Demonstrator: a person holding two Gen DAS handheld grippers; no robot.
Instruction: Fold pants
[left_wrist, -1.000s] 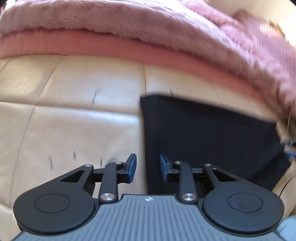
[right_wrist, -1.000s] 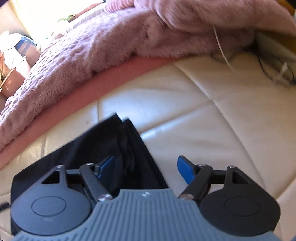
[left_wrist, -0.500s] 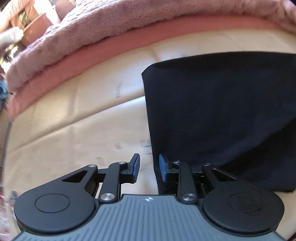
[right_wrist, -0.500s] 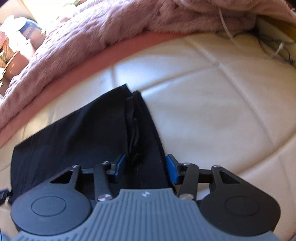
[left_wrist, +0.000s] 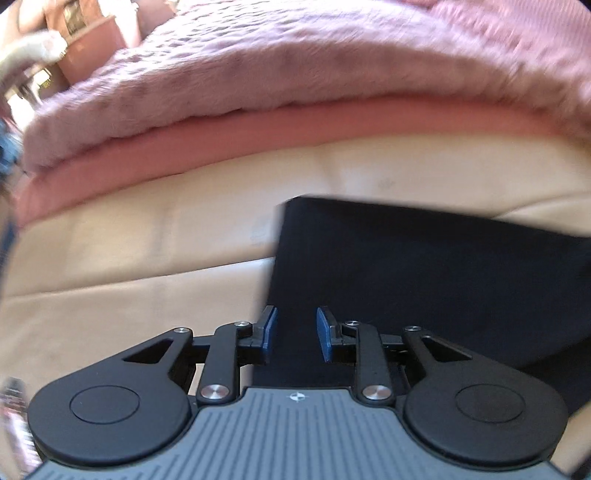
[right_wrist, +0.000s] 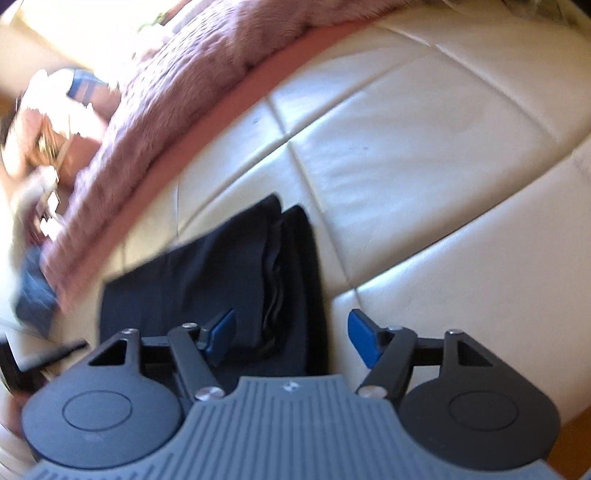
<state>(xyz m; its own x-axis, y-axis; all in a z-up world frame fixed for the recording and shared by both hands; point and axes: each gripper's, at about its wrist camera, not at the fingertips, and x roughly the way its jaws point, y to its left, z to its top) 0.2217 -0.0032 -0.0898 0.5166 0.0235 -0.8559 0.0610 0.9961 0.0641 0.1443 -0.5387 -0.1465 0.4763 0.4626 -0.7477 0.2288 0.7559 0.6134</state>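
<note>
The black pants (left_wrist: 424, 273) lie folded into a flat rectangle on the cream leather sofa seat (left_wrist: 129, 273). My left gripper (left_wrist: 295, 334) is open with a narrow gap and empty, just above the pants' near left edge. In the right wrist view the pants (right_wrist: 229, 266) show their layered folded edge on the right side. My right gripper (right_wrist: 291, 334) is open wide and empty, above the pants' near right edge; its left fingertip (right_wrist: 221, 328) is over the cloth and its right one over bare leather.
A pink fluffy blanket (left_wrist: 295, 74) with a smooth pink border runs along the back of the seat; it also shows in the right wrist view (right_wrist: 177, 96). Cream leather seat (right_wrist: 424, 184) stretches to the right of the pants. Blurred clutter (right_wrist: 40, 155) lies at far left.
My right gripper has opened wider and pulled back from the pants' folded edge. My left gripper has tilted up, staying narrowly open at the pants' left edge. The pants lie still.
</note>
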